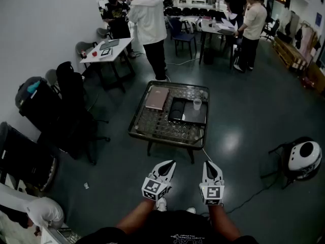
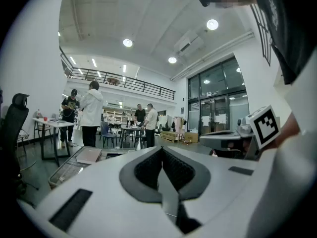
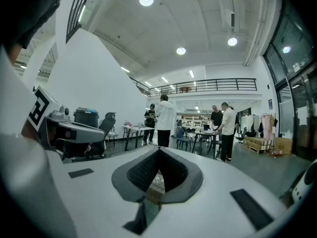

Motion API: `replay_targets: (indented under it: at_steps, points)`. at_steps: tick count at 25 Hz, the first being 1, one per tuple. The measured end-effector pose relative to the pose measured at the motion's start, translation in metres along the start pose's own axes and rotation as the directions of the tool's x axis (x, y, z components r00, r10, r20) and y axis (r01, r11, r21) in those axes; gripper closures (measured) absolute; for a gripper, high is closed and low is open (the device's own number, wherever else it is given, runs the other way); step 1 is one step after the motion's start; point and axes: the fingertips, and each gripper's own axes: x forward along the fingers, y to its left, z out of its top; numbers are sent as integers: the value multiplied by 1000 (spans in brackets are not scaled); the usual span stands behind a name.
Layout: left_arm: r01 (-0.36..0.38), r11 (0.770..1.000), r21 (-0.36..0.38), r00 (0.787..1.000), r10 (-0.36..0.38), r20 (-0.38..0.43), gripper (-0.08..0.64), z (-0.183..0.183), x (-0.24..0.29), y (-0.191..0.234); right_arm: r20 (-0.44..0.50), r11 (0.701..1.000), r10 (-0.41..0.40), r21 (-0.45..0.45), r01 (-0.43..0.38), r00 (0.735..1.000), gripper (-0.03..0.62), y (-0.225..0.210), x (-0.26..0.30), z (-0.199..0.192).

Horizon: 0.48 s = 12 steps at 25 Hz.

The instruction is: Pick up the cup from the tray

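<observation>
**Two closed, empty grippers; one cup on tray**

Chairs (image 1: 71,111) crowd the left. We count two grippers held low, well short of the table (image 1: 138,131). The left gripper (image 1: 171,162) and right gripper (image 1: 208,162) both have jaws together on nothing. The one table carries one pink book (image 1: 157,98), one black case (image 1: 177,110) and one tray (image 1: 195,117). One cup (image 1: 197,103) stands at the tray's far end, near the table's right edge. Bare floor lies between us and the table.

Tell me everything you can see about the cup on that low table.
The cup is small, pale and see-through, likely plastic or glass. It stands upright on a dark tray at the right side of the glass-topped table, near its far edge. Only the tray touches it; its contents cannot be made out.
</observation>
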Motion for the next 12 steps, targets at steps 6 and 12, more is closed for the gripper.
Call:
replay_targets:
  at_steps: [6,12]
  points:
    - [59,998,14,998,-59,16,551,7,-3,10,9,1000,-2,-28,3,1000,583,24,13,-4]
    - [74,997,4,997,-74,27,551,12,-18,29,3,1000,-18,-24,18,1000,583,49,23,0]
